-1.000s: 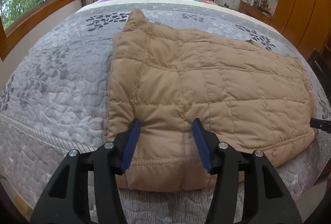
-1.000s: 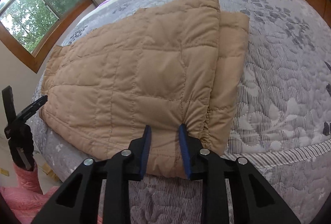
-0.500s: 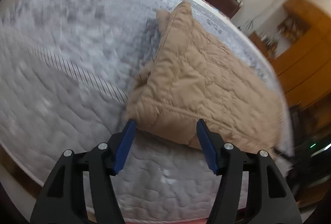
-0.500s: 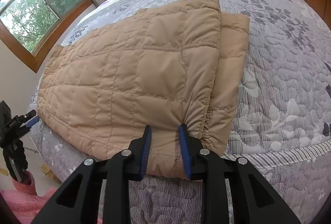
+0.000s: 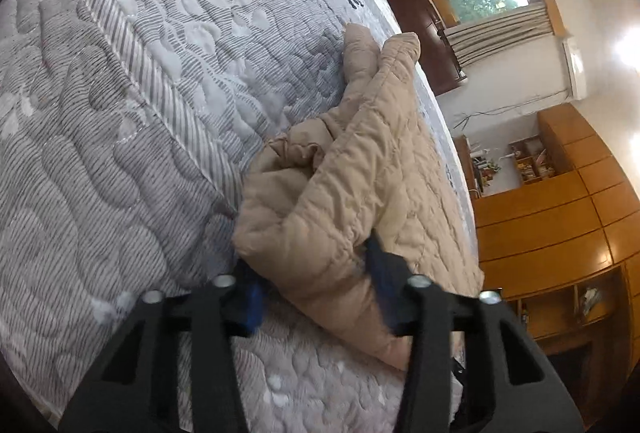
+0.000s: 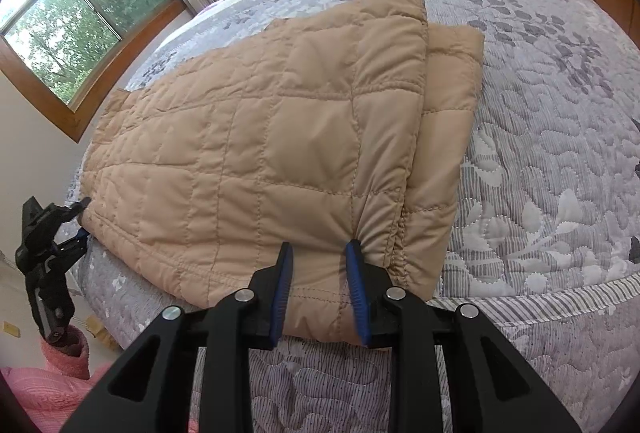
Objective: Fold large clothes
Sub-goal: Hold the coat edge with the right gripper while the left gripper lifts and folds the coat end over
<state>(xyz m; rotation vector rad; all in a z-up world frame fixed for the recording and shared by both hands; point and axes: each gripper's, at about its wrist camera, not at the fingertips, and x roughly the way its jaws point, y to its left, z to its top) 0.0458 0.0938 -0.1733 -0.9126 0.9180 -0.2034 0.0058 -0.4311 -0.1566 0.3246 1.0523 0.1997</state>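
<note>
Tan quilted jacket (image 6: 280, 153) lies folded on the bed (image 6: 560, 153), near its front edge. Right gripper (image 6: 318, 281) pinches the hem; left gripper (image 5: 312, 273), jaws just closing, bites the bunched corner. Shallow bites on puffy fabric, could slip mid-fold.

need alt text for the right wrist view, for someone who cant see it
The right gripper pinches the near hem of a tan quilted jacket lying folded on a grey patterned bedspread. The left gripper is at the jacket's far left corner, with a window behind.
</note>
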